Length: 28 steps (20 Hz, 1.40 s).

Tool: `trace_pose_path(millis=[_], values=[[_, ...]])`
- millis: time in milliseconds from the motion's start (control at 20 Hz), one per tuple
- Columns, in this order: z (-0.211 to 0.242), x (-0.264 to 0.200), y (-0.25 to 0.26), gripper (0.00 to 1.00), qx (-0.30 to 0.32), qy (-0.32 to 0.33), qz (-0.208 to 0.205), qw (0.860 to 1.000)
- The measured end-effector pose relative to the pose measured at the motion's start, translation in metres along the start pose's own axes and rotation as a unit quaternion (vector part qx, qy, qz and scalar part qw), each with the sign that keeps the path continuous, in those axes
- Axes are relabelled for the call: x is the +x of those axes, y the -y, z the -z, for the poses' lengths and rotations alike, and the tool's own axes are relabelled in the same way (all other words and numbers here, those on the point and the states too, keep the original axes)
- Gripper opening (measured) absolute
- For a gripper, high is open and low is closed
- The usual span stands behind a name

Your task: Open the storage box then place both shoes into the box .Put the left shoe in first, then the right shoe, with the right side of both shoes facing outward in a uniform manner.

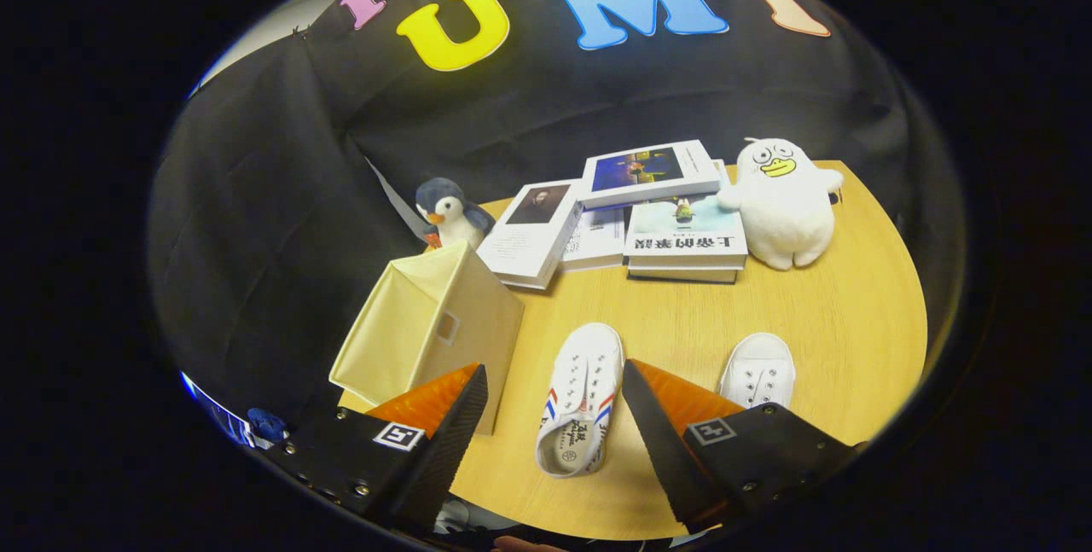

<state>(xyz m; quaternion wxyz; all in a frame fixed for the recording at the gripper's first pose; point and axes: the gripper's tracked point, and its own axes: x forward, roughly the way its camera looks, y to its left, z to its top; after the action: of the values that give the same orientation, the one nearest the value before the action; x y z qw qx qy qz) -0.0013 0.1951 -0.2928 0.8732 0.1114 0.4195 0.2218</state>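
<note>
Shoe point(580, 398) lies between the spread fingers of the claw point(554, 441), long axis toward 12 o'clock, box point(431, 326) at 10 o'clock.

Wooden table point(845, 339), books point(631, 211) stacked at centre frame, penguin toy point(448, 212) seen left of them, white duck toy point(783, 200) right.

Warm even light, soft shadows, sharp centre, strong fisheye bending at edges
</note>
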Motion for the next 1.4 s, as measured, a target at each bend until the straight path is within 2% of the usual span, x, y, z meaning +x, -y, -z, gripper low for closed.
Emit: trace_pose_path(millis=[550,600,650,800,950,1000,1100,1150,1250,1350,1400], values=[[0.064,0.055,0.036,0.93,-0.005,-0.084,0.024,0.996],[0.068,0.062,0.039,0.92,-0.008,-0.093,0.028,0.995],[0.074,0.070,0.042,0.85,-0.014,-0.101,0.030,0.994],[0.089,0.094,0.055,0.85,-0.021,-0.128,0.036,0.991],[0.101,0.114,0.072,0.79,-0.040,-0.153,0.059,0.986],[0.103,0.118,0.071,0.79,-0.039,-0.156,0.054,0.985],[0.104,0.124,0.063,0.73,-0.038,-0.157,0.031,0.986],[0.104,0.124,0.055,0.60,-0.036,-0.156,0.007,0.987],[0.104,0.123,0.049,0.21,-0.033,-0.159,0.004,0.987],[0.106,0.125,0.047,0.00,0.022,-0.161,0.007,0.987],[0.103,0.118,0.046,0.00,0.043,-0.165,0.003,0.985]])
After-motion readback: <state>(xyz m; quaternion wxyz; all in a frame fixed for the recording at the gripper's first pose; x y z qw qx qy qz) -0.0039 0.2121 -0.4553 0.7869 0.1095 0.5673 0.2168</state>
